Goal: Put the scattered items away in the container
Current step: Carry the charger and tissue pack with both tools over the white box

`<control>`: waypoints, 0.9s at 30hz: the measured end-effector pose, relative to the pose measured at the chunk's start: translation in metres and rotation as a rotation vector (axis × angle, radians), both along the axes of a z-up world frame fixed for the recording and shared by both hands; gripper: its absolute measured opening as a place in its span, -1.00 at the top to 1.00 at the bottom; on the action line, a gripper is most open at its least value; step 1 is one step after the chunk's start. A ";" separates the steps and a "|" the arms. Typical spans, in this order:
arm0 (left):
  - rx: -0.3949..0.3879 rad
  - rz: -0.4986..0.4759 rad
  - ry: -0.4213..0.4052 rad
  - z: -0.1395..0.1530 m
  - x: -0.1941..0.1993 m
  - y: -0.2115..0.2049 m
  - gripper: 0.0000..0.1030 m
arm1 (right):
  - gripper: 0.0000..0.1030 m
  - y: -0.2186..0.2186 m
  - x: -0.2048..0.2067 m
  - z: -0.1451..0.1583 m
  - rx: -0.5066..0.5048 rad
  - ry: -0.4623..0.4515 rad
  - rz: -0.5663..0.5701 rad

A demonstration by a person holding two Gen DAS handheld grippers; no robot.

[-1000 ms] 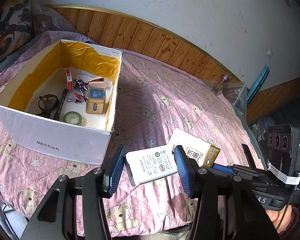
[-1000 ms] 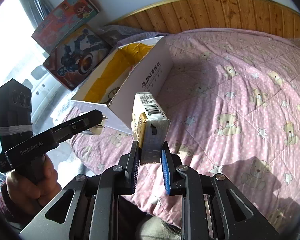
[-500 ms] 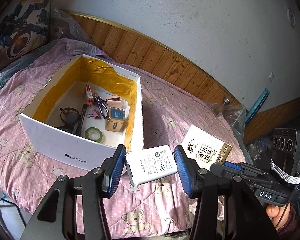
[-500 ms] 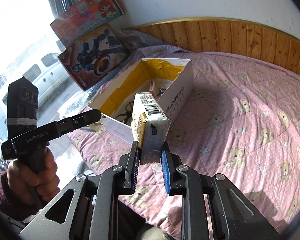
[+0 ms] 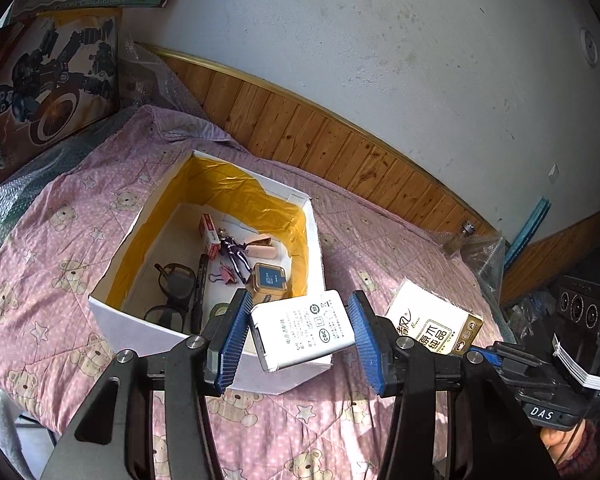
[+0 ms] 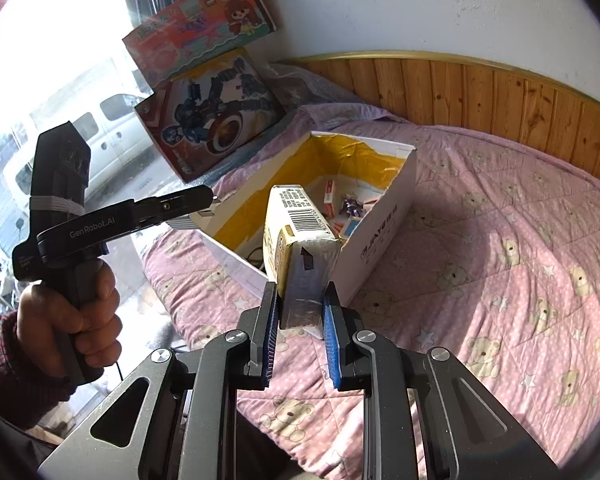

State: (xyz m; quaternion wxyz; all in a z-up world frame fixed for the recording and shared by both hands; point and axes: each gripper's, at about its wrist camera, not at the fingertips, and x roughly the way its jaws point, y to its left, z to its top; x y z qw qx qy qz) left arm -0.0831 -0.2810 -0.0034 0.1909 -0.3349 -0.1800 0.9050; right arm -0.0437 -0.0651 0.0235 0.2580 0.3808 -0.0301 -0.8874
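Left gripper is clamping a white power bank between its blue pads, label side up, holding it in the air over the near right corner of the white cardboard box. The power bank is tilting slightly, its near end lower.

Right gripper is pinching a tissue pack by its near end, fingers narrow around it; the pack is standing on edge, barcode face up, lifted clear of the pink bear-print quilt and reaching toward the near wall of the box. In the left wrist view the same pack is showing its white and gold printed face just right of the left gripper.

The box is sitting on the quilt toward the bed's left edge, yellow lining inside. Lying on its floor: glasses, a black pen, a gold tin, a small red-and-white carton, a purple figurine, a tape roll partly hidden behind the left finger.

A person's hand in a dark red sleeve is gripping the left gripper's handle, off the bed's left edge.
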 end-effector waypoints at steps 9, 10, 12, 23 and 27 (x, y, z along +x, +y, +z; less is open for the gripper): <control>-0.056 -0.001 0.049 0.019 -0.026 -0.010 0.01 | 0.59 -0.013 -0.016 0.002 0.003 0.007 0.029; -0.062 -0.001 0.053 0.020 -0.029 -0.011 0.01 | 0.59 -0.014 -0.018 0.001 0.002 0.007 0.031; -0.069 -0.001 0.058 0.023 -0.036 -0.013 0.01 | 0.59 -0.016 -0.022 0.001 0.001 0.005 0.033; -0.125 -0.004 0.068 0.032 -0.077 -0.019 0.01 | 0.59 -0.032 -0.051 -0.004 -0.001 -0.007 0.054; -0.139 -0.006 0.052 0.030 -0.096 -0.022 0.01 | 0.59 -0.036 -0.062 -0.006 0.009 -0.014 0.062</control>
